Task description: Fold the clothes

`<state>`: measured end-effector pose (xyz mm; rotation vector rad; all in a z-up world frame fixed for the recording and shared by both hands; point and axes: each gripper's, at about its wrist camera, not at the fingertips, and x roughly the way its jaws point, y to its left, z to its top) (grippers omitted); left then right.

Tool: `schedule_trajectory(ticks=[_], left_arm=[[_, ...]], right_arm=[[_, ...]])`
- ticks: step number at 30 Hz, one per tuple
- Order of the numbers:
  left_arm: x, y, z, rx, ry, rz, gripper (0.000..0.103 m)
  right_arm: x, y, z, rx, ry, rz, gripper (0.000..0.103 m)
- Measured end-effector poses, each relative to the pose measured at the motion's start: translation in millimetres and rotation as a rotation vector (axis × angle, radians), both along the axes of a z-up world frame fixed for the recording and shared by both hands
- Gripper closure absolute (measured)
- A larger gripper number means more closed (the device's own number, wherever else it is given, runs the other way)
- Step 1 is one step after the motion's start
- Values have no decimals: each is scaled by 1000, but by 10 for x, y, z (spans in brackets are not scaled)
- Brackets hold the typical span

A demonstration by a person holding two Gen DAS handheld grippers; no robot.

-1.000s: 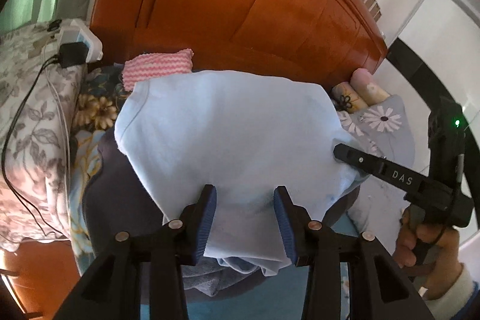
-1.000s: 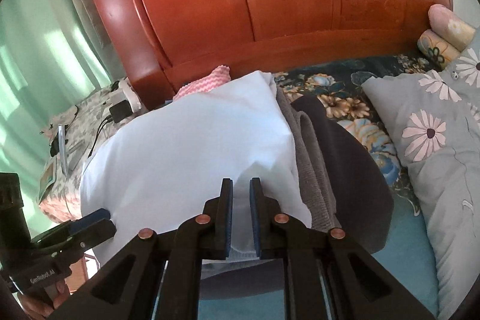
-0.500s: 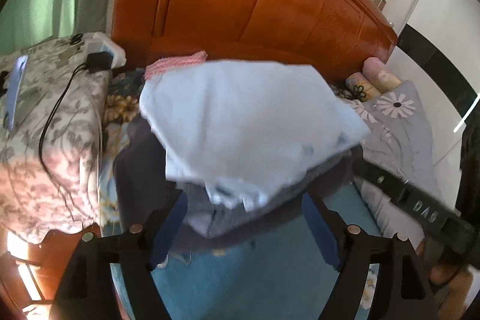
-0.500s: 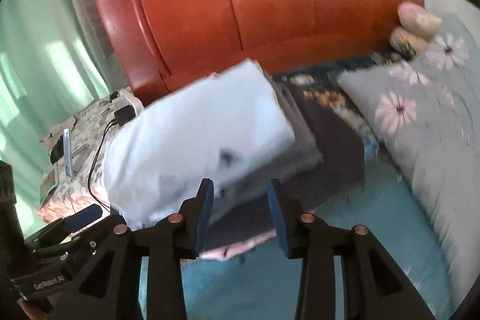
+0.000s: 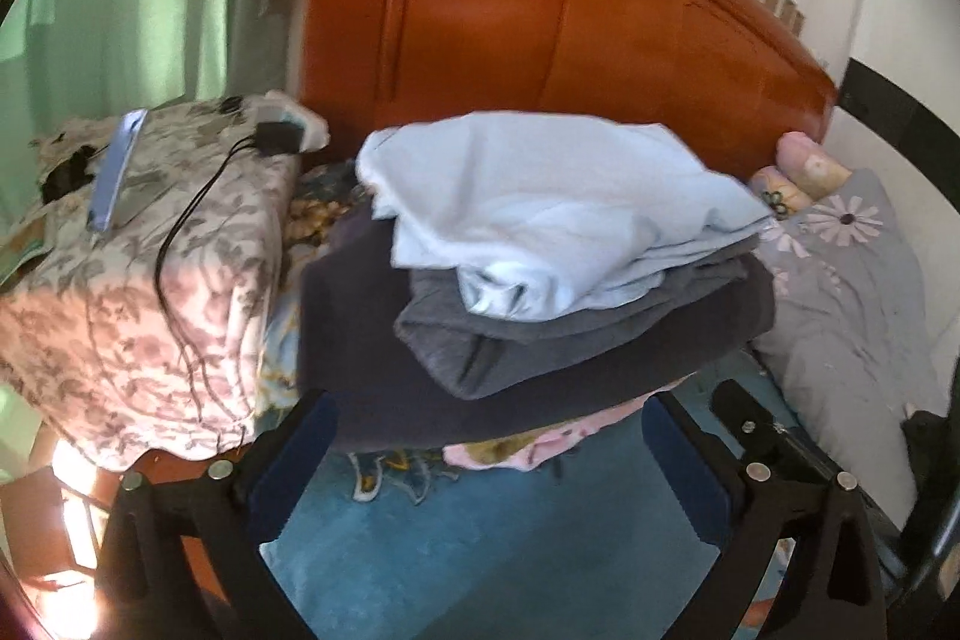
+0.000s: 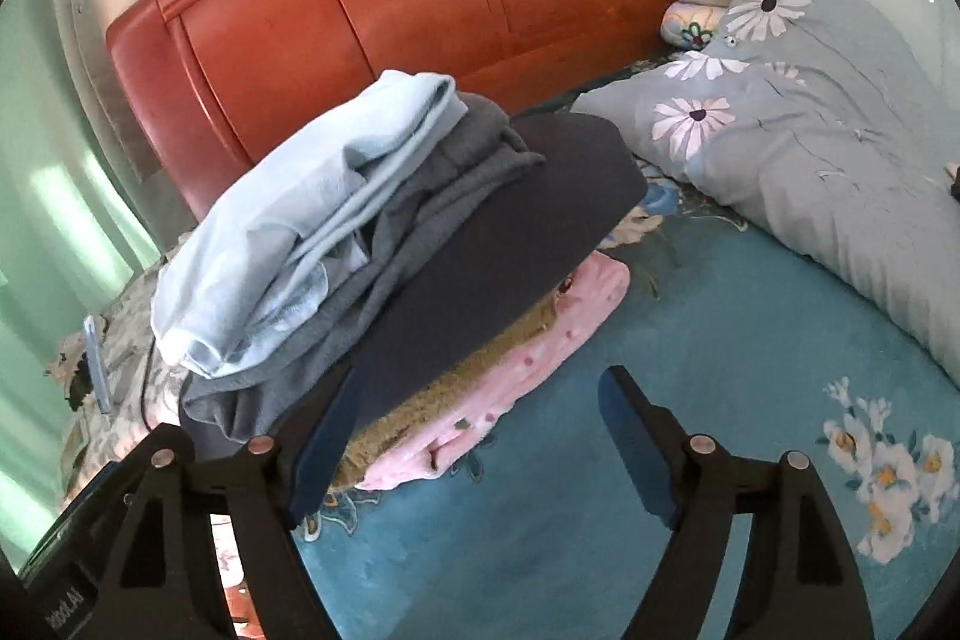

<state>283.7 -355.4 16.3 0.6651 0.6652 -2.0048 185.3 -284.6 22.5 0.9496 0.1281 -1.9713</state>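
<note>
The light blue garment lies loosely folded on top of a stack of clothes on the bed, its rumpled open edges facing the cameras. Under it sits a grey garment, then a dark navy one, then a pink piece at the bottom, with a strip of tan, fuzzy fabric showing between the navy and the pink in the right wrist view. In the left wrist view the stack fills the centre of the frame; in the right wrist view it sits toward 10 o'clock.

The left claw is released, its blue-padded fingers spread wide just short of the stack's near edge and gripping nothing. The right claw is likewise released, fingers wide apart, the left one overlapping the stack's lower corner in the view; whether it touches the cloth cannot be told.

Behind the stack stands the orange-brown wooden headboard. A grey pillow with daisy prints lies at 2 o'clock in the right wrist view. At 9 o'clock in the left wrist view is a floral cushion carrying a black cable and charger.
</note>
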Motion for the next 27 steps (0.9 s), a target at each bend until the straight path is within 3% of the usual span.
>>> schedule_trajectory(ticks=[4, 7, 15, 20, 27], left_arm=[[57, 43, -35, -58, -53, 56, 0], [88, 87, -37, -116, -86, 89, 0], [160, 85, -125, -85, -37, 86, 0], [173, 74, -104, -85, 0, 70, 0], [220, 140, 39, -217, 1, 130, 0]], right_arm=[[76, 34, -63, 16, 60, -53, 10], [100, 44, -71, 17, 86, -77, 9], [157, 87, -82, 12, 146, -135, 9], [190, 155, -60, -4, 167, -139, 1], [207, 145, -35, -2, 183, -122, 1]])
